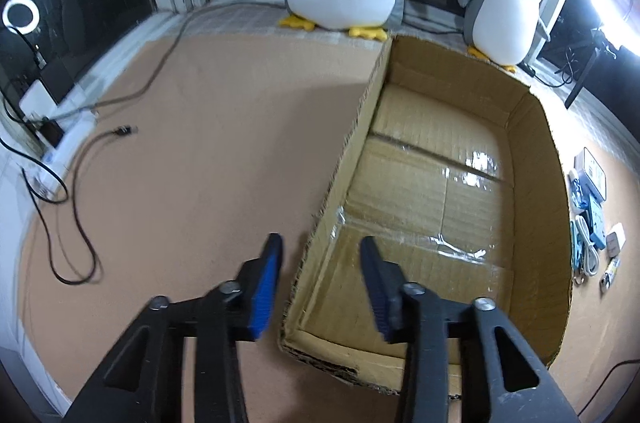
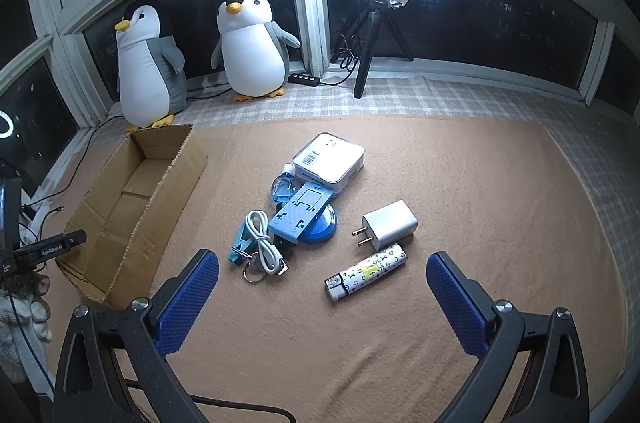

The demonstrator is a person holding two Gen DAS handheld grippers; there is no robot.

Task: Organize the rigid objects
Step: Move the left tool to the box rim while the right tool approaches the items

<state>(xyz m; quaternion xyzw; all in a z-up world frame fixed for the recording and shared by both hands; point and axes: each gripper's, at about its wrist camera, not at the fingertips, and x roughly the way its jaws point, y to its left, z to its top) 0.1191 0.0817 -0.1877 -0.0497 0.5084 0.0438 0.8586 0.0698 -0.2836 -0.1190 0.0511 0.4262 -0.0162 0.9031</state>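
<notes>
An open cardboard box point(image 1: 532, 159) point(image 2: 160, 183) lies on the tan mat with nothing inside. My left gripper point(image 1: 320, 245) is open and straddles the box's near left wall from above. To the right of the box is a pile of small items: a white square case point(image 2: 330, 161), a blue phone stand point(image 2: 300, 213) on a blue disc, a small blue bottle point(image 2: 282, 187), a teal clip point(image 2: 240, 243), a coiled white cable point(image 2: 262, 243), a white charger point(image 2: 390, 225) and a patterned lighter point(image 2: 366, 271). My right gripper point(image 2: 322, 265) is open wide, hovering just before the lighter.
Two plush penguins point(image 2: 150, 67) point(image 2: 252, 47) stand on the checked cloth by the window behind the box. A ring light on a tripod point(image 2: 370, 35) is at the back. Black cables point(image 1: 76, 183) and a power strip lie at the mat's left edge.
</notes>
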